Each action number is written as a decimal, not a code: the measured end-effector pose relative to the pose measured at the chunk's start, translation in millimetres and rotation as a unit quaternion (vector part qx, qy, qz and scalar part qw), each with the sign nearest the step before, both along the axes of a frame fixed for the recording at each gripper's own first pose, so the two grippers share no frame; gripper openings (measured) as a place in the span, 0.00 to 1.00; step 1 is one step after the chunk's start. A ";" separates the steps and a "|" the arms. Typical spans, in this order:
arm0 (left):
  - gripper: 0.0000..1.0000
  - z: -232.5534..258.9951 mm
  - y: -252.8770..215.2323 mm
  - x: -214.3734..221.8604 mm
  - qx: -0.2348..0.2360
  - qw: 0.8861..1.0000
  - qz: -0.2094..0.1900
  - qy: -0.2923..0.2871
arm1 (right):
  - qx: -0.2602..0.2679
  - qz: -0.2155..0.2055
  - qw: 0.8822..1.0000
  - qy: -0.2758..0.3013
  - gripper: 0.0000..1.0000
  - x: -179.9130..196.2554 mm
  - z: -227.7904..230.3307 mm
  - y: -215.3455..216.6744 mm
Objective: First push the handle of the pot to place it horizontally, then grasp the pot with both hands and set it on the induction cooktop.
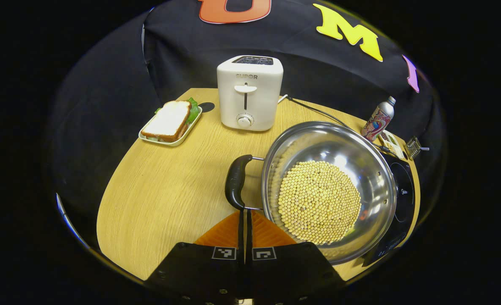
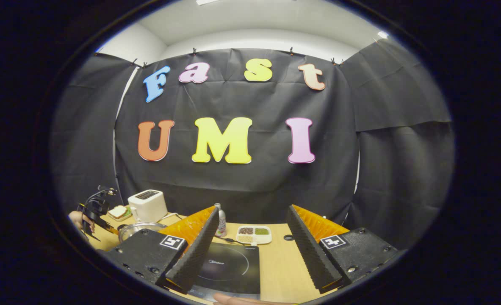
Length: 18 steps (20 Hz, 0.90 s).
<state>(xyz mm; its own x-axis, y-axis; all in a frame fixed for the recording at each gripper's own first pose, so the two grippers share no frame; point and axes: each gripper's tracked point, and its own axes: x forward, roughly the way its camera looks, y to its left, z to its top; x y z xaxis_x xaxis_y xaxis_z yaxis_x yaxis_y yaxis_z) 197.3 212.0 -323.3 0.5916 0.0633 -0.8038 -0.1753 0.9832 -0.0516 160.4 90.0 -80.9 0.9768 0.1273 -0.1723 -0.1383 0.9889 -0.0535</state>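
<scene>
In the left gripper view we see our left claw pressed together, its two fingers meeting in a thin seam, the tips right at the lower end of the pot's black handle. Whether they touch it we cannot tell. The handle stands nearly upright in this view, on the side of the pot away from the induction cooktop. The pot is a wide steel bowl holding a round heap of pale beans; its far edge overlaps the dark cooktop, though we cannot tell whether it rests on it or sits just beside it. Behind the pot on the wooden table stands a white toaster, and to its left a sandwich lies on a small tray. A patterned bottle stands near the table's far edge.

In the right gripper view our right claw is spread wide — both fingers held apart over the cooktop, pinching nothing. Beyond it sits a small divided dish of grains, and the bottle beside it. Far off to the left, the pot, the toaster and the left claw show, with a hand behind it.
</scene>
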 end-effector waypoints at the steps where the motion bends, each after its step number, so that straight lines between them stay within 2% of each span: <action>1: 0.00 -1.1 1.9 1.9 0.002 1.000 0.001 0.000 | 0.003 0.002 1.000 0.002 0.97 -0.4 -2.8 3.8; 7: 0.00 6.7 6.8 -3.0 -0.010 1.000 0.008 -0.013 | 0.014 0.010 1.000 -0.011 0.97 3.8 -2.9 29.5; 8: 0.10 10.3 10.9 -6.7 -0.003 1.000 0.011 -0.018 | 0.013 0.012 1.000 -0.008 0.97 3.8 -8.1 36.7; 9: 0.10 16.1 14.6 -8.1 0.001 1.000 0.014 -0.027 | 0.009 0.015 1.000 -0.004 0.97 4.6 -12.6 43.7; 10: 0.00 22.9 12.8 -10.0 -0.004 0.999 0.014 -0.037 | 0.003 0.015 1.000 0.002 0.97 4.5 -21.8 48.6; 12: 0.01 43.8 -4.5 -15.1 -0.047 0.997 0.003 -0.066 | -0.002 0.025 1.000 0.016 0.97 5.5 -37.7 65.7; 13: 0.05 55.3 -10.5 -18.6 -0.058 0.995 -0.004 -0.077 | -0.002 0.031 0.999 0.026 0.96 5.8 -48.8 75.2; 14: 0.22 62.8 -10.7 -22.9 -0.058 0.994 -0.009 -0.089 | -0.001 0.036 0.999 0.035 0.97 6.1 -59.2 82.8; 15: 0.20 68.6 -9.5 -24.4 -0.051 0.994 -0.013 -0.097 | 0.002 0.042 0.998 0.044 0.97 7.1 -68.0 90.5; 16: 0.58 74.6 -11.7 -26.2 -0.042 0.993 -0.021 -0.108 | 0.007 0.049 0.997 0.055 0.97 7.4 -77.0 98.9; 17: 0.65 81.7 -17.2 -27.7 -0.034 0.991 -0.039 -0.120 | 0.013 0.053 0.996 0.065 1.00 9.0 -85.5 105.6; 18: 0.67 82.3 -23.9 -19.6 -0.036 0.990 -0.049 -0.127 | 0.018 0.051 0.996 0.074 0.97 11.5 -93.9 108.7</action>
<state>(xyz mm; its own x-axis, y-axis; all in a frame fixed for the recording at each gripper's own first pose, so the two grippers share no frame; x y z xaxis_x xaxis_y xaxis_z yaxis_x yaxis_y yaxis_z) 177.7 188.1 -241.0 0.7751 -0.0565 -0.6293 -0.0515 0.9870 -0.1521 171.9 198.7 -174.8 0.9230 0.2330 -0.3063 -0.2419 0.9703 0.0091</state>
